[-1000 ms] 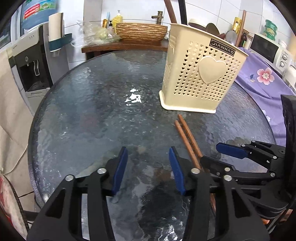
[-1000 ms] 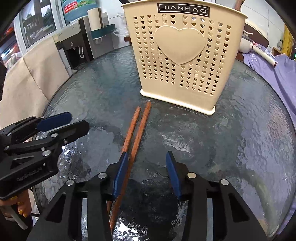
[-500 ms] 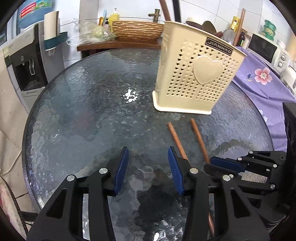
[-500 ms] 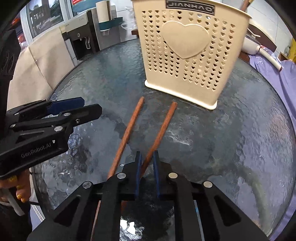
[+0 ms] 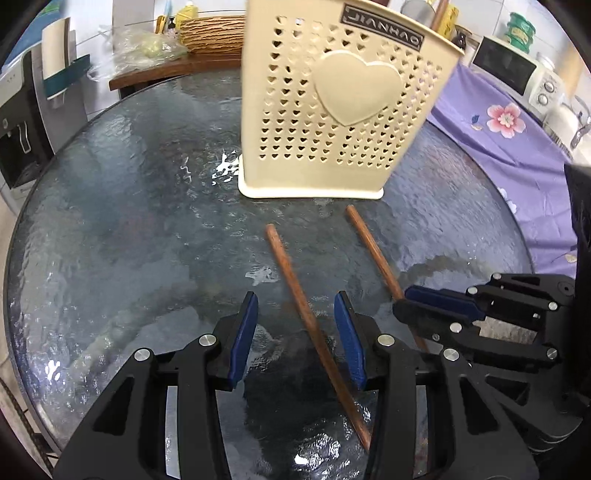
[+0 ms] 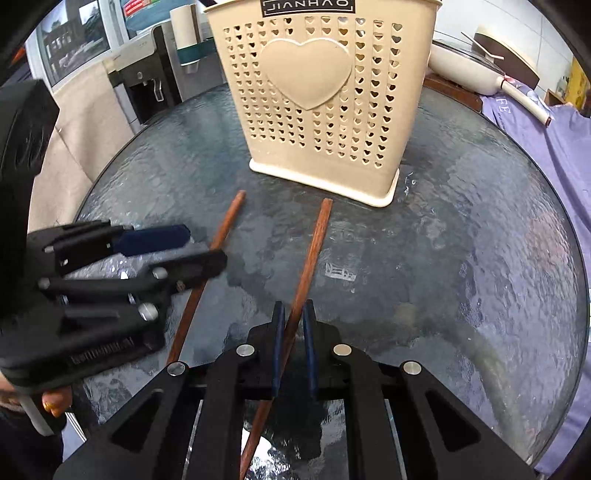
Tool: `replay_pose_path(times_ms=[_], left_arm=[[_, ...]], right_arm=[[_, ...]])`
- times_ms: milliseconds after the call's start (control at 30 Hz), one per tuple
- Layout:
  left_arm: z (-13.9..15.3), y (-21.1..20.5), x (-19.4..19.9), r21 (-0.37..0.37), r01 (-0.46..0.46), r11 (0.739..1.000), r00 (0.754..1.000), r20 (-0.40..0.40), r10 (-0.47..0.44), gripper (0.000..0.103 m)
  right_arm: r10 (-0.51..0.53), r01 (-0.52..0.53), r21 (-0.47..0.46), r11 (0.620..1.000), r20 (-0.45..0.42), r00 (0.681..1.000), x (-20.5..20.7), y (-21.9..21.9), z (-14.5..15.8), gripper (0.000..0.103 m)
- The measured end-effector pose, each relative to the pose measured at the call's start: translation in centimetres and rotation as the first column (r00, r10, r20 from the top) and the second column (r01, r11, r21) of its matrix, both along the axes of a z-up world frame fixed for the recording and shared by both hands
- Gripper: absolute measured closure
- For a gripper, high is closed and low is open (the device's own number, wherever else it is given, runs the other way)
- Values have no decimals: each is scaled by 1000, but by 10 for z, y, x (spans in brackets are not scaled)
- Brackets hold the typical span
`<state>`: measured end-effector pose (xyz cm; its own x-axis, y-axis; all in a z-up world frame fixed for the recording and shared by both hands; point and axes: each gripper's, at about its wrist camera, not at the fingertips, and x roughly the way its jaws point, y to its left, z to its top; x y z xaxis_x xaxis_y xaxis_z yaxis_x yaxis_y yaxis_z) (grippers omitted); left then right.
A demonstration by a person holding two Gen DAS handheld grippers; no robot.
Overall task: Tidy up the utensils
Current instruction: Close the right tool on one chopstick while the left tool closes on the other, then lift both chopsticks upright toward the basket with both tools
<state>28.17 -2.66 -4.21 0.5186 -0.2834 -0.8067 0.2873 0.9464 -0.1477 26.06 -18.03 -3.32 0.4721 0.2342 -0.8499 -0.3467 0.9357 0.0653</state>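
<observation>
A cream utensil basket with heart holes stands upright on the round glass table. Two brown wooden chopsticks lie in front of it, spread apart. My right gripper is shut on the right chopstick near its middle. My left gripper is open and straddles the left chopstick, which runs between its blue pads without being pressed. Both chopsticks' far tips point towards the basket.
A water dispenser stands beyond the table's left edge. Behind the table is a wooden side table with a woven basket. A purple flowered cloth with a microwave lies to the right. A hand grips the left tool.
My right gripper closed on one chopstick and drew it to the right, away from the other. My left gripper moved right until the other chopstick lay between its open jaws.
</observation>
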Motion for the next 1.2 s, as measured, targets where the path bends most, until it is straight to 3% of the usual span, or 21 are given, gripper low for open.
replay_pose_path(times_ms=[233, 333, 533, 767, 967, 1200], left_arm=[[-1, -9, 8, 26, 5, 1000, 1000, -9, -5, 71], [-1, -15, 15, 59, 22, 998, 1000, -6, -22, 81], [-1, -17, 29, 72, 23, 997, 1000, -17, -22, 88], [-1, -13, 36, 60, 11, 998, 1000, -22, -9, 92], [-1, -8, 39, 24, -3, 1000, 1000, -28, 4, 95], [13, -5, 32, -17, -14, 1000, 1000, 13, 14, 96]], right_arm=[[-42, 44, 53, 998, -33, 999, 25, 2, 1, 93], [-57, 58, 52, 997, -32, 998, 35, 5, 1, 93], [-68, 69, 43, 997, -32, 997, 47, 12, 2, 93], [-78, 80, 37, 996, -33, 996, 49, 19, 2, 95], [-84, 87, 122, 989, -31, 996, 47, 7, 0, 96], [-70, 57, 188, 980, 65, 995, 33, -4, 19, 96]])
